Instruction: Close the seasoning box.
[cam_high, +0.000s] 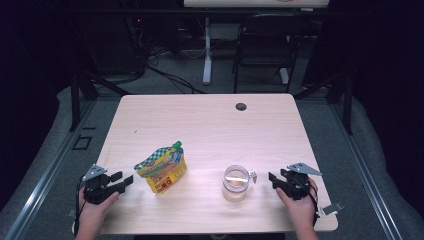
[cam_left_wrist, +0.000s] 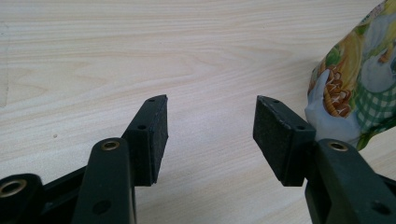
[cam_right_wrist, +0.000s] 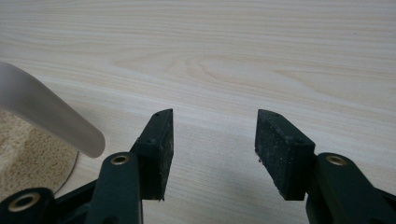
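a yellow printed spout pouch (cam_high: 161, 169) and a clear glass mug (cam_high: 236, 183) sit on a pale wooden table (cam_high: 210, 125), between the left gripper (cam_high: 125, 181) and the right gripper (cam_high: 272, 178), both with jaws apart and holding nothing.

Pouch (cam_left_wrist: 359, 88) cut off at the left gripper view's right edge; its print illegible from above.

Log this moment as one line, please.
left gripper: open, empty | right gripper: open, empty | yellow green-capped spout pouch: untouched | clear plastic handled cup: untouched
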